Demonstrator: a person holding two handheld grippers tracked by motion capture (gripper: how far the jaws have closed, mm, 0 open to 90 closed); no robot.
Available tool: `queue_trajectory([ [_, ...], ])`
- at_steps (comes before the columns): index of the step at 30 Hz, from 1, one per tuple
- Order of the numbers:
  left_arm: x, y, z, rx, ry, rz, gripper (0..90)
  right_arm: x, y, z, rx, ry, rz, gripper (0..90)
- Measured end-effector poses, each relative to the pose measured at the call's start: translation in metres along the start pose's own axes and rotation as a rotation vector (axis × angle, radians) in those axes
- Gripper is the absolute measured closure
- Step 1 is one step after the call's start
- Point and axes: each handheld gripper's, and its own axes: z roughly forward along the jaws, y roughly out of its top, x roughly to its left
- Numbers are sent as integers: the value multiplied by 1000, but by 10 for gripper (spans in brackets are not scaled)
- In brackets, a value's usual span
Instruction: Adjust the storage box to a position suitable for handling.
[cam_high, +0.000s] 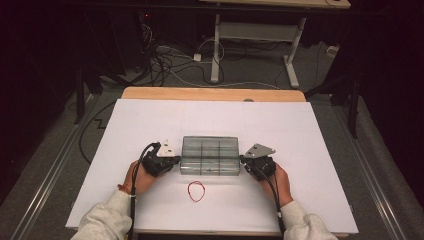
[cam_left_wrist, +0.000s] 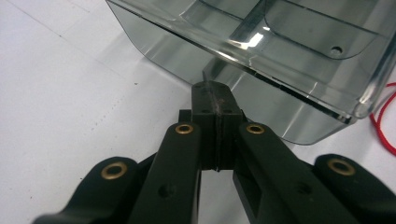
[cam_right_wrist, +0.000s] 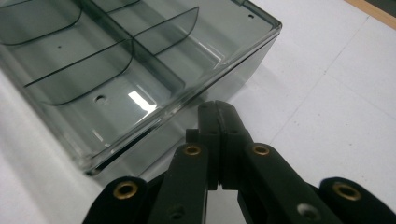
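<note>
while my left tool (cam_high: 175, 161) sits pressed together, its tips at the left end wall of the smoky clear plastic compartment box (cam_high: 210, 155), i see that box lying mid-way on the white surface (cam_high: 300, 130), with a red rubber band (cam_high: 196, 191) just in front of it. i judge it light, rigid and slippery; better to clamp a thin side wall or rim. my right tool (cam_high: 243, 159), jaws together too, meets the right end.

A clear smoky-grey plastic organizer box (cam_high: 210, 155) (lid shut, curved dividers visible inside) lies flat on the white surface (cam_high: 310, 130), centred between the side edges, somewhat nearer the near edge.
</note>
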Motion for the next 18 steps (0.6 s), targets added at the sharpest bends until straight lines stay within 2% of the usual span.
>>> queue_trajectory([
  [6,-3,-1,-2,2,-1,9,873,4,-2,-2,4,-13,-5,900],
  [18,-4,0,-1,0,-1,8,873,5,-4,-6,4,-11,-19,900],
])
